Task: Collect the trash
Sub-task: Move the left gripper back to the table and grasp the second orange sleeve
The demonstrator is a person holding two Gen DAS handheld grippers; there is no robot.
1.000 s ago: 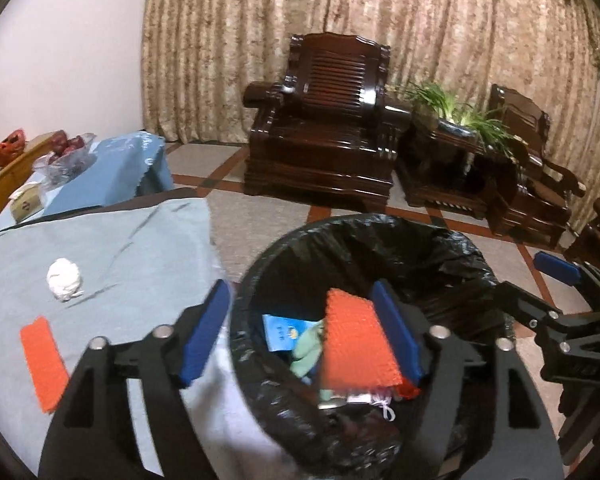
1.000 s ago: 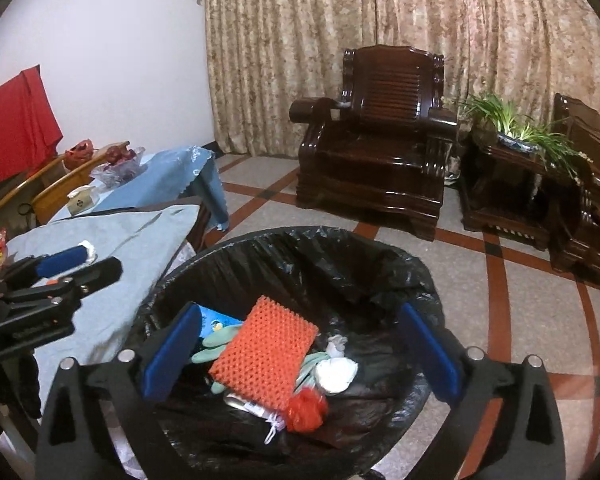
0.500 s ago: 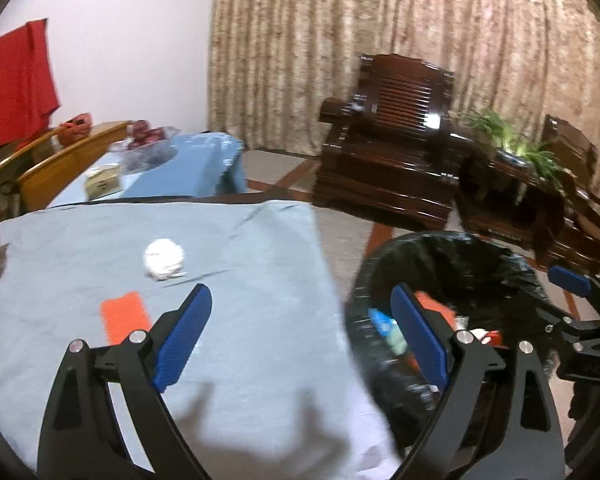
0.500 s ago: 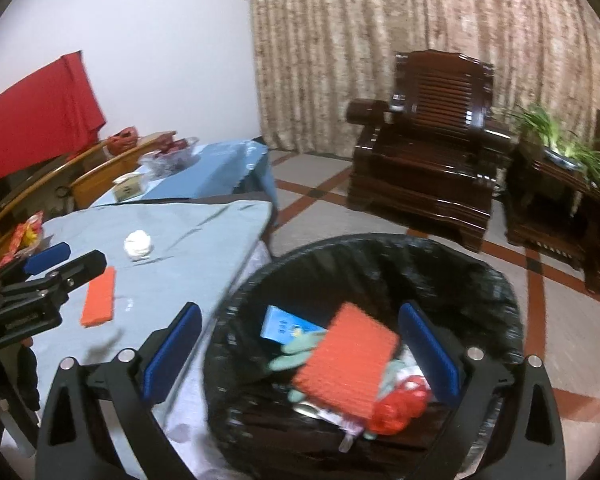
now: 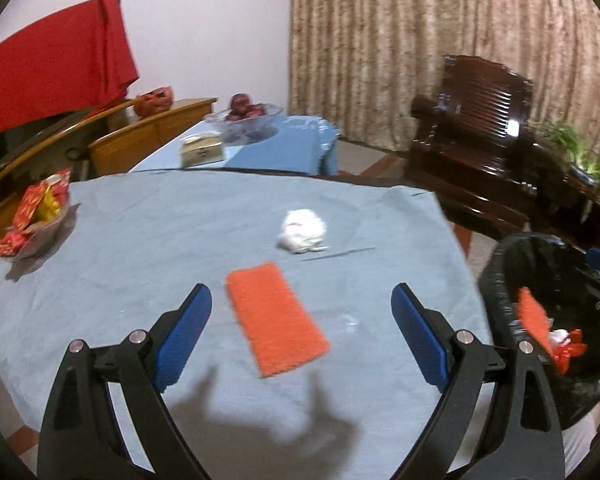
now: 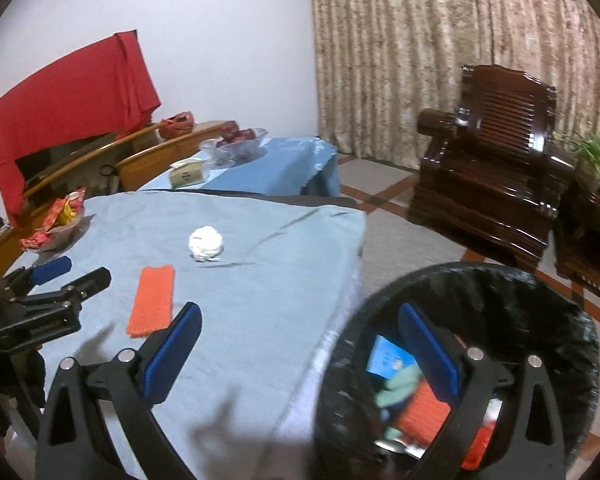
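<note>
No writing can be read anywhere. The small box [image 6: 186, 175] at the upper left of the right wrist view bears a dark mark on its face, too blurred to make out. The blue packet [image 6: 388, 361] in the bin at the lower right shows pale marks, also illegible. The red snack wrappers [image 5: 40, 204] at the left edge carry print too smeared to read.

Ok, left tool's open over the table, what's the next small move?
Probably ease the left tool forward and down over the orange pad: it lies flat on the blue cloth just ahead, and the tool holds nothing.
</note>
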